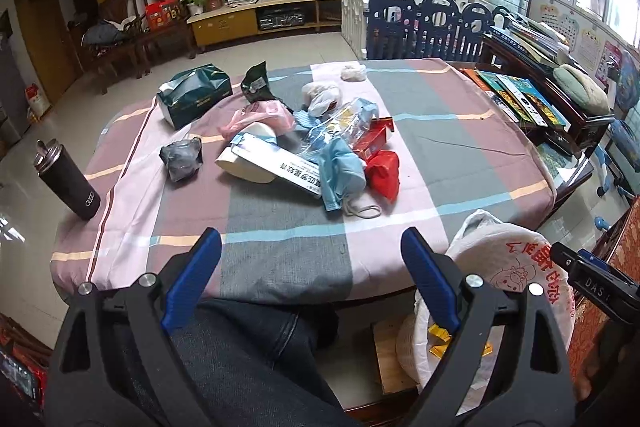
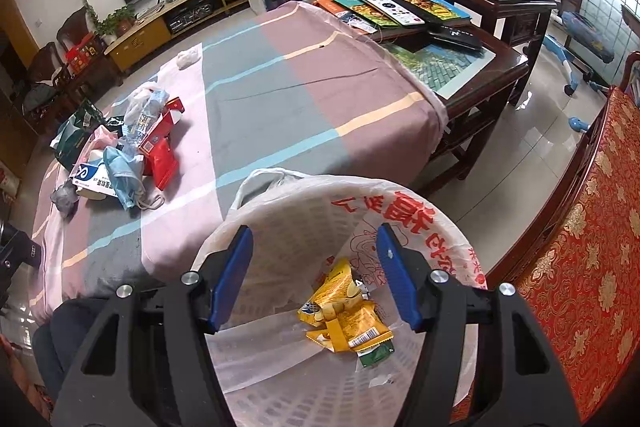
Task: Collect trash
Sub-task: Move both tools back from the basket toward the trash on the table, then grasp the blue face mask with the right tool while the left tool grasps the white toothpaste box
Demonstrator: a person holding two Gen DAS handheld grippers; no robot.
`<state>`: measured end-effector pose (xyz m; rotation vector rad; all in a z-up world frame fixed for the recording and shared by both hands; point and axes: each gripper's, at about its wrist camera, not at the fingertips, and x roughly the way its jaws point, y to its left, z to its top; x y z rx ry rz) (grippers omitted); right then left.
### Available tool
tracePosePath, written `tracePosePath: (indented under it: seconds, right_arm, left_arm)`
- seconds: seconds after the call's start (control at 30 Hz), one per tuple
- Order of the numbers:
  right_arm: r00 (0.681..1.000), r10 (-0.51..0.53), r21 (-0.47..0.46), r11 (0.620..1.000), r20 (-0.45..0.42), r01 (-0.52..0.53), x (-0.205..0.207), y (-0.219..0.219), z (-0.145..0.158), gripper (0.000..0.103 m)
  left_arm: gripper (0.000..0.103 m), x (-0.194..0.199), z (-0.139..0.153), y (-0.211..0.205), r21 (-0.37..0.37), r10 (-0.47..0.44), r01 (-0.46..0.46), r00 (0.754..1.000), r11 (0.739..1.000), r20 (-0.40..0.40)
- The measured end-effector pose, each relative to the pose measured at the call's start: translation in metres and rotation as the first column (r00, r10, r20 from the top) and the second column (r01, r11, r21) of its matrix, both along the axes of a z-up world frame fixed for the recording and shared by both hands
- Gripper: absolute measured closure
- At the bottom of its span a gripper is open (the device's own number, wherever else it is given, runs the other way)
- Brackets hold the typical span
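A pile of trash lies on the checked tablecloth: a blue face mask, a red packet, a white box, a pink bag, a grey crumpled wad and a clear wrapper. The pile also shows in the right wrist view. My left gripper is open and empty over the table's near edge. My right gripper is open and empty above the white bin bag, which holds yellow wrappers.
A black tumbler stands at the table's left edge. A green tissue box and a dark green pouch lie at the back. A side table with books stands right, and a red patterned chair is beside the bin.
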<state>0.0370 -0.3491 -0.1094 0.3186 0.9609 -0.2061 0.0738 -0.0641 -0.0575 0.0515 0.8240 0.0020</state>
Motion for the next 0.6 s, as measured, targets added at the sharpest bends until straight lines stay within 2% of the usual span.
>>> tracePosePath:
  seconds: [0.2,0.3,0.4,0.5,0.6]
  right_arm:
    - [1.000,0.019,0.025,1.000,-0.001,-0.019,0.012,0.011,-0.003,0.040]
    - [0.999,0.045,0.057,0.997,0.008,-0.046,0.030,0.025,-0.003,0.040]
    - [0.995,0.102,0.105,0.989,0.011,-0.103,0.061,0.052,-0.005,0.040]
    - [0.981,0.194,0.101,0.976,-0.002,-0.193,0.094,0.094,-0.009,0.040]
    - [0.960,0.280,0.095,0.955,0.019,-0.280,0.126,0.140,-0.015,0.040]
  left_arm:
    - [0.012,0.009,-0.009,0.016,-0.015,0.051,-0.051,0.999,0.999,-0.016]
    - [0.012,0.016,-0.015,0.039,-0.026,0.121,-0.122,0.992,0.992,-0.031]
    - [0.013,0.022,-0.024,0.070,-0.069,0.201,-0.205,0.978,0.976,-0.060]
    - [0.028,0.025,-0.033,0.096,-0.094,0.267,-0.275,0.960,0.957,-0.088]
    - [0.029,0.026,-0.041,0.116,-0.112,0.313,-0.326,0.942,0.939,-0.117]
